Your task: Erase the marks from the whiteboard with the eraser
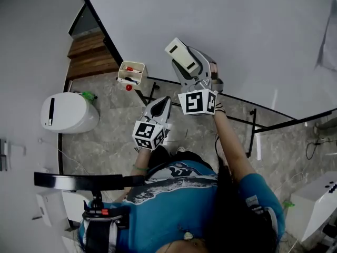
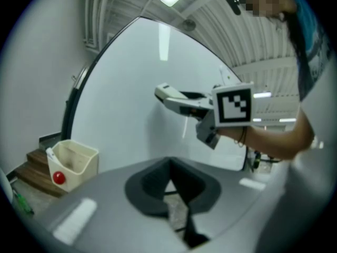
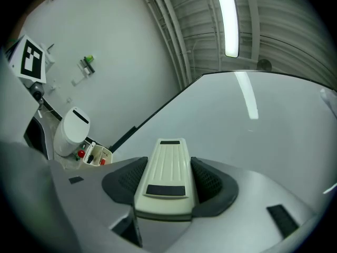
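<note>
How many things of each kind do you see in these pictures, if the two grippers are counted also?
Grippers: 2, the left gripper and the right gripper
Eraser: 1
Whiteboard: 1
Cream tray: 1
White bin: 1
Total: 6

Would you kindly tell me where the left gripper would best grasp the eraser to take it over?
Probably grip the eraser across its long parallel sides, on the end jutting beyond the right gripper, coming from that free end; the shut left gripper must open first.
</note>
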`<state>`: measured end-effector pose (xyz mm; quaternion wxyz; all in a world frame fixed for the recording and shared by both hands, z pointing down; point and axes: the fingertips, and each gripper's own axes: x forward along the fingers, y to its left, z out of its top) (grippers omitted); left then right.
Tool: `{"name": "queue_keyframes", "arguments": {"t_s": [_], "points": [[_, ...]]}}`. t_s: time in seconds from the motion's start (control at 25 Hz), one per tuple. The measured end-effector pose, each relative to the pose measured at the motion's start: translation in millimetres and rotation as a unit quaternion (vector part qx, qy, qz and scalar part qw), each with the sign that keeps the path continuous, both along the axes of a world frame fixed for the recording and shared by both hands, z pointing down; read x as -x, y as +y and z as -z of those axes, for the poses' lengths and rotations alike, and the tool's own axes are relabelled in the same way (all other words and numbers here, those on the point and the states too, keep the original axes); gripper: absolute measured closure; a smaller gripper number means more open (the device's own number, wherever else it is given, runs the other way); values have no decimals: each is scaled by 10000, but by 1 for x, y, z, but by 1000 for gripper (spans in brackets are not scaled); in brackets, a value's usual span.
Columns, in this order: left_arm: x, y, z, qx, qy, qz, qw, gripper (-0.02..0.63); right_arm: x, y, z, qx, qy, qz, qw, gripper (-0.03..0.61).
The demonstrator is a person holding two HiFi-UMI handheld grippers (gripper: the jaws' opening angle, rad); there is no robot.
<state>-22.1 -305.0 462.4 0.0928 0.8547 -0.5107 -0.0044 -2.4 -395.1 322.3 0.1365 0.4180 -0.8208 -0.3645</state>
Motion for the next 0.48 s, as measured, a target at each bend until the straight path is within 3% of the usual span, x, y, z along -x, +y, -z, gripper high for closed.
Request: {"name": "queue_keyframes", "arguments": {"t_s": [0.24,0.48], "points": [[15,-20,-3,76,-41,-29,10000,611,35,-21,-7,-338,466,20,9983,316],[23,-36,2,80,-48,-196,9998,611,36,-33,-16,-443,738,-249,9960,316]]}}
